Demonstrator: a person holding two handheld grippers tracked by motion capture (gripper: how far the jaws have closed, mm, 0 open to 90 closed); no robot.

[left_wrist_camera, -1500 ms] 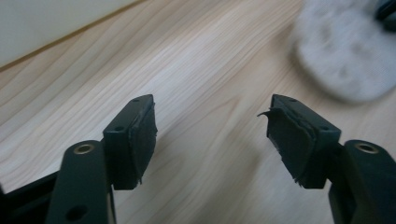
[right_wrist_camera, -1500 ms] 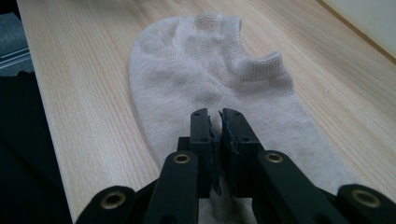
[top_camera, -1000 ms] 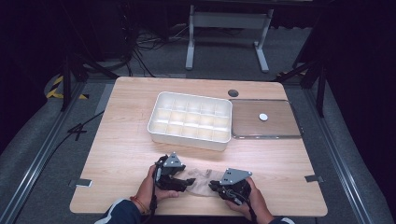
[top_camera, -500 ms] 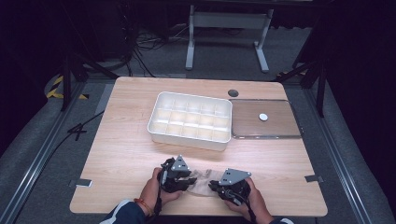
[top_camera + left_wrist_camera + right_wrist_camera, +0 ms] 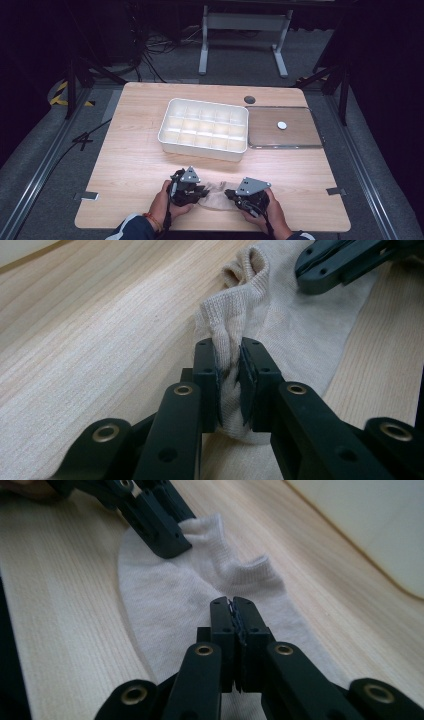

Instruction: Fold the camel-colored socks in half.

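Pinching sock (image 5: 280,330) (both ends); fingers (image 5: 206,375) closed.

One overhead camera, two riding low on the tongs.

The high view looks forward and down on the whole worktop (image 5: 135,150) from the person's side. Each gripper view sits close above the wood, facing along its own black jaws (the other tongs cross its far end). All three share the pale sock (image 5: 216,192) near the front edge.
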